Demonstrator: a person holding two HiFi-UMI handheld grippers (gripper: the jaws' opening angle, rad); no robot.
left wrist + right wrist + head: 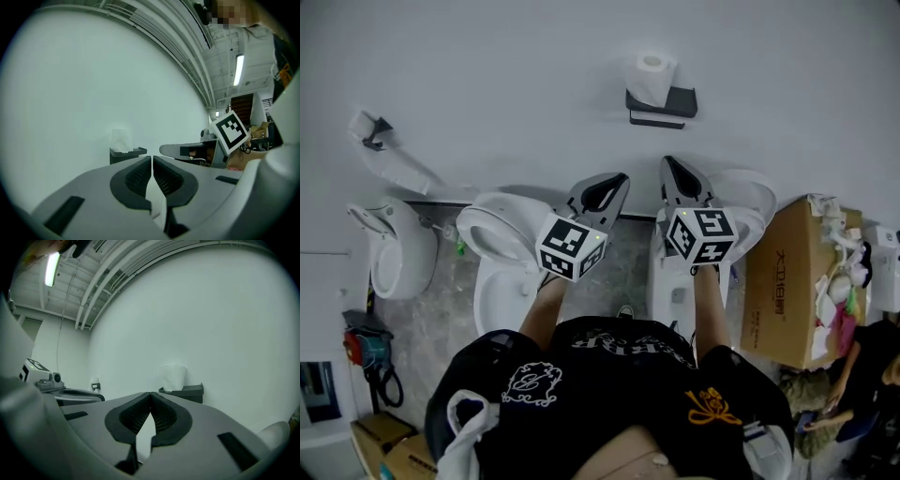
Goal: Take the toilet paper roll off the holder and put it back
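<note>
a white toilet (pixel 502 253) is standing on the grey marbled floor (pixel 441 319) against the pale wall (pixel 506 75), and a second toilet (pixel 752 202) is sitting just to its right. a white urinal (pixel 394 248) is sitting further left. an open cardboard box (pixel 783 281) is standing beside the second toilet, holding crumpled wrappings (pixel 839 300). a ceiling light strip (pixel 52 268) is glowing overhead

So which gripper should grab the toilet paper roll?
The right gripper, probably: it points almost straight at the toilet paper roll on the holder. The left gripper sits off to the side. Both are shut.
</note>
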